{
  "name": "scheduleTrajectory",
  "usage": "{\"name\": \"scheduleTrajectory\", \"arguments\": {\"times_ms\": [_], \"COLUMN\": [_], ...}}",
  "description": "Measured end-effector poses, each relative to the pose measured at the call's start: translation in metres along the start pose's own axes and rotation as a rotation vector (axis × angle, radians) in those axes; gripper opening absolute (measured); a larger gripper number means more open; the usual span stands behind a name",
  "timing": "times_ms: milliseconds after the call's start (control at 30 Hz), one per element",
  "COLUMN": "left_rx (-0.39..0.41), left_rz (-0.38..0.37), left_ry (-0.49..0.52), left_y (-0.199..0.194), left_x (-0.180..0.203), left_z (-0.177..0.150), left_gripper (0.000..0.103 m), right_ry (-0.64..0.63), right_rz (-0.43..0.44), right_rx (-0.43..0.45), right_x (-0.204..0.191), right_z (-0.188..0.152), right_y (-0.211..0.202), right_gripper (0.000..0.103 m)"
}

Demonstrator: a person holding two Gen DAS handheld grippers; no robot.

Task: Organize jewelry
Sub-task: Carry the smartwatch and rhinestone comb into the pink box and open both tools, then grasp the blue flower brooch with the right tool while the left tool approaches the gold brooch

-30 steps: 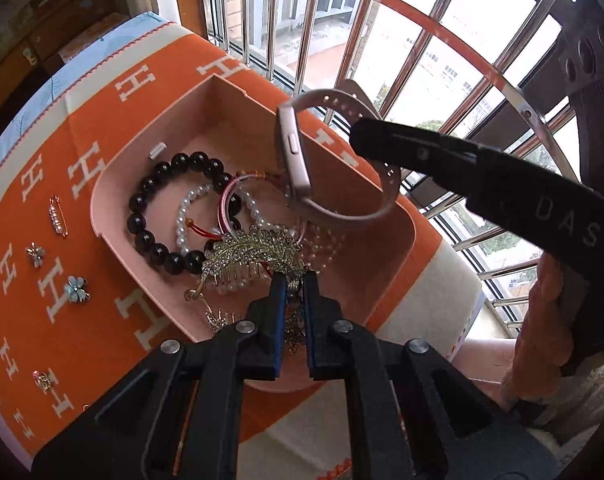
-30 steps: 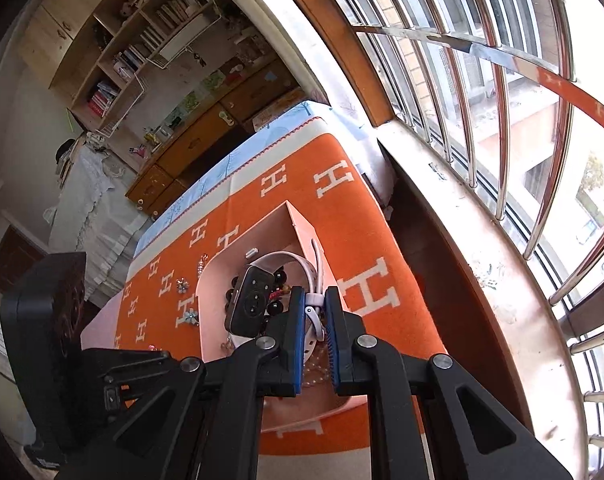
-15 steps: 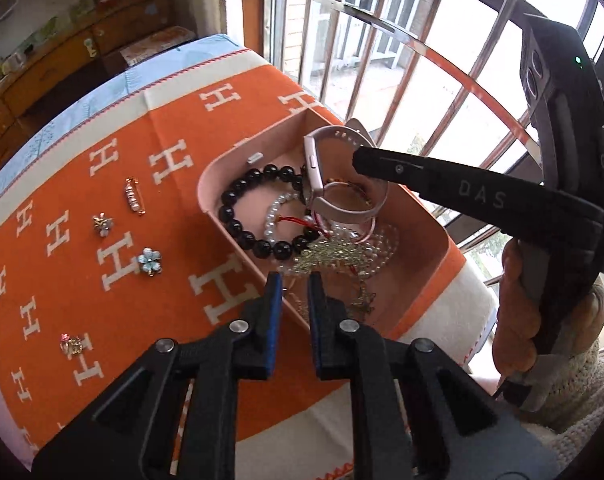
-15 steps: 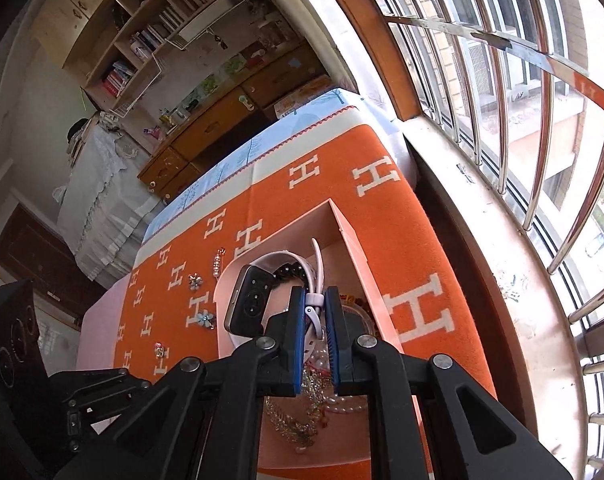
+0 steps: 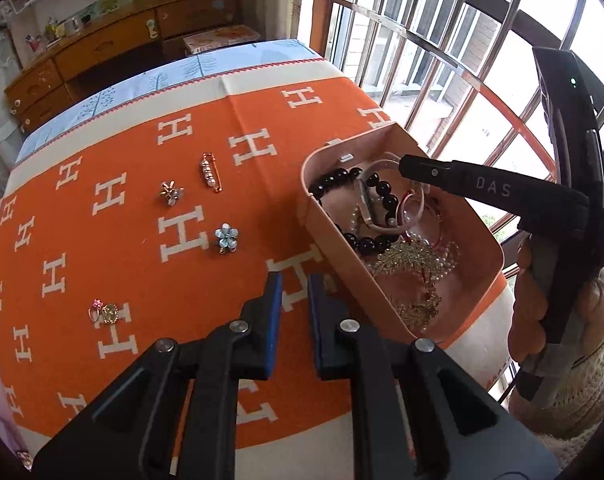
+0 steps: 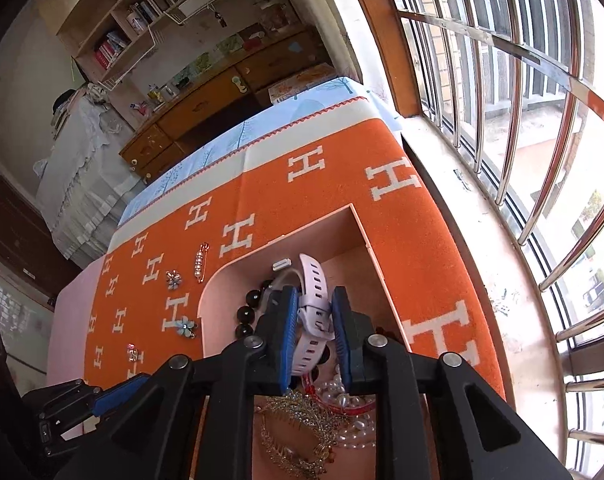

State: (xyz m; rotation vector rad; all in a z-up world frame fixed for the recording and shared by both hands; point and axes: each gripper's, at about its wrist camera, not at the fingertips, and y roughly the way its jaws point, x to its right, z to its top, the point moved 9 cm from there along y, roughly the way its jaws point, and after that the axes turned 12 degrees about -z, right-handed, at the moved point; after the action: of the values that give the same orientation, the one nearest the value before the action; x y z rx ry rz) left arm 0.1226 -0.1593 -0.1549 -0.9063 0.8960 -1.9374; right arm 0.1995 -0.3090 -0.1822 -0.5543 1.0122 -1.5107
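A pink tray (image 5: 490, 248) on the orange cloth holds a black bead bracelet (image 5: 372, 244), pearls, a gold hair comb (image 5: 410, 258) and a pink smartwatch (image 5: 368, 204). My right gripper (image 6: 313, 300) reaches into the tray (image 6: 364, 236); its jaws stand slightly apart around the watch strap (image 6: 314, 286), which lies between them on the other jewelry. My left gripper (image 5: 295, 280) is empty, nearly closed, above the cloth just left of the tray. Loose on the cloth lie a pearl pin (image 5: 211, 171), two flower brooches (image 5: 225, 239) (image 5: 171, 192) and rings (image 5: 103, 312).
The orange H-patterned cloth (image 5: 121, 240) covers the table. A barred window (image 6: 502, 80) runs along the right side close behind the tray. Wooden drawers (image 5: 121, 44) and shelves stand beyond the far table edge.
The right gripper lowered the watch into the tray and its jaws opened a little. The left gripper drew back and left, off the tray, now over the cloth.
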Motion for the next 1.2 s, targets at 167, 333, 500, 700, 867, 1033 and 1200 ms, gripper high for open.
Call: {"name": "scheduleTrajectory", "arguments": {"times_ms": [167,333,500,700,867,1033,1200], "left_rx": [0.012,0.026,0.046,0.056,0.069,0.082,0.103], "left_rz": [-0.002,-0.001,0.006,0.006,0.007,0.0,-0.001], "left_ry": [-0.039,-0.066,-0.071,-0.094,-0.114,-0.149,-0.184], "left_y": [-0.005,-0.01,-0.018,-0.028,-0.039,-0.049,-0.06], "left_x": [-0.013,-0.019,-0.022,-0.028,-0.033,-0.043,-0.055], "left_z": [-0.006,-0.01,-0.016,-0.029,-0.041,-0.052,-0.059], "left_gripper": [0.011,0.011,0.011,0.011,0.011,0.011,0.011], "right_ry": [0.003,-0.021,-0.041,-0.076,-0.116,-0.156,-0.19], "right_rz": [-0.006,-0.009,0.017,0.047,0.062,0.073,0.08], "right_rx": [0.018,0.049,0.059,0.063,0.064,0.056,0.058], "right_x": [-0.001,-0.003,-0.011,-0.027,-0.046,-0.065,-0.079], "right_z": [-0.003,-0.014,-0.029,-0.05,-0.067,-0.082,-0.092], "right_y": [-0.004,-0.02,-0.037,-0.058,-0.071,-0.08,-0.089], "right_gripper": [0.022,0.023,0.023,0.024,0.024,0.024,0.024]}}
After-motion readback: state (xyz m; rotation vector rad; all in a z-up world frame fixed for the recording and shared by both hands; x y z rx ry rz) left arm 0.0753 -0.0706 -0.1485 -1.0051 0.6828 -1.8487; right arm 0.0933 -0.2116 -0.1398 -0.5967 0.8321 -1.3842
